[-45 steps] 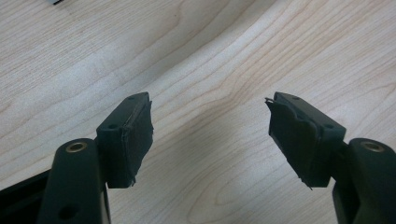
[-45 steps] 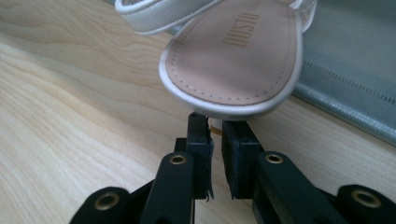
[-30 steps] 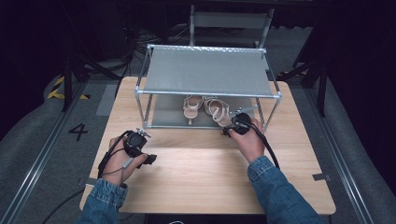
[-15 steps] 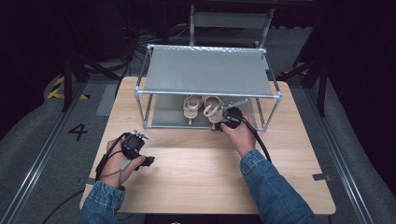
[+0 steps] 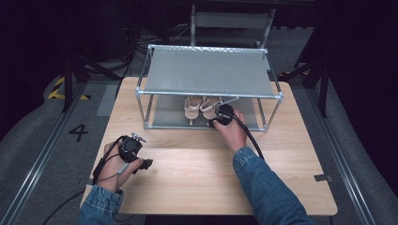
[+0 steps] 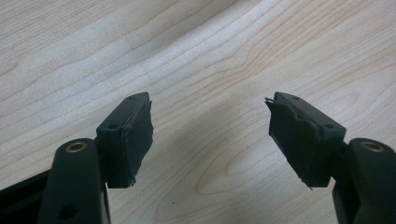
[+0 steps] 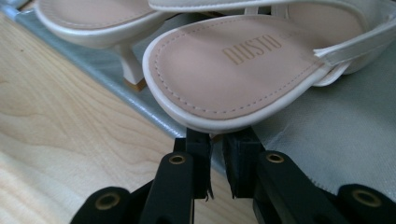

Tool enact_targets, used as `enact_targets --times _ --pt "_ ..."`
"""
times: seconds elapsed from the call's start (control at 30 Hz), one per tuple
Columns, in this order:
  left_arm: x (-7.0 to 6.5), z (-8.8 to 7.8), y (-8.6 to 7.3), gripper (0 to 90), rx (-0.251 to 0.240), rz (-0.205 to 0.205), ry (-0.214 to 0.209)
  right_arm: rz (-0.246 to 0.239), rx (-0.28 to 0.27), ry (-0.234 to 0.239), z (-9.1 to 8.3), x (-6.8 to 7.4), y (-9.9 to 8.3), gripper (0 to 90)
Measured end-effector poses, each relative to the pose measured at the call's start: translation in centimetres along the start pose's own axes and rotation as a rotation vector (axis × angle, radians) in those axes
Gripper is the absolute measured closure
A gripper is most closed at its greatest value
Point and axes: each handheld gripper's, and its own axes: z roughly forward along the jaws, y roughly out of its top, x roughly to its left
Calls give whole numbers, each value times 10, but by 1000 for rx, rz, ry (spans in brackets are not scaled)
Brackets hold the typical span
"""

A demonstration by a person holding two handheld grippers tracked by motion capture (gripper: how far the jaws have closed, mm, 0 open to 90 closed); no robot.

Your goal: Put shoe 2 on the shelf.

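Two sandals (image 5: 199, 108) lie side by side on the rack's (image 5: 209, 71) lower shelf (apparently touching), on the table (image 5: 197, 173).

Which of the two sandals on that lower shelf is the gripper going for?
The right-hand sandal: the right gripper is at its heel end, jaws slightly parted just under the heel's rim. The left-hand sandal lies beside it, untouched.
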Motion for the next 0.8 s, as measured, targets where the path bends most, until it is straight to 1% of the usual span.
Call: enact_targets --times 0.03,0.07,0.13,0.17,0.2,0.23,0.27,0.3,0.33,0.4,0.43,0.5,0.53,0.63,0.7,0.8 --pt "0 0 0 308 0 0 -2 4 0 10 1 0 0 815" --pt "0 0 0 308 -2 6 2 1 -2 9 2 0 0 811" --pt "-1 1 1 308 0 -1 -2 -24 -10 -13 2 0 -1 789" --pt "-1 1 1 308 0 -1 -2 -24 -10 -13 2 0 -1 789" --pt "-1 2 1 308 1 -1 -3 -55 -29 -16 -2 0 -1 727" --pt "-1 2 1 308 1 -1 -3 -55 -29 -16 -2 0 -1 727" --pt "-1 2 2 308 4 4 -4 -47 -30 -7 -5 1 -2 705" --pt "-2 2 2 307 6 0 -4 -16 -23 -2 -10 2 -2 673" --pt "-2 2 3 307 2 10 -1 -16 -31 5 -19 3 -4 655" --pt "-3 2 4 307 -3 16 1 -26 -44 -1 -29 4 -4 634" --pt "-4 2 4 307 -4 7 -2 -38 -54 -2 -36 4 -5 629" --pt "-4 1 4 307 -7 7 -2 -53 -66 -4 -47 3 -6 618" --pt "-4 1 4 307 -7 7 -2 -53 -66 -4 -47 3 -6 618" --pt "-3 0 4 307 -14 0 -2 -62 -82 -7 -71 0 -11 604" --pt "-3 0 3 307 -20 -2 0 -64 -87 -7 -80 -2 -14 600" --pt "-2 -1 1 306 -22 -7 -1 -67 -80 -14 -98 -8 -25 583"
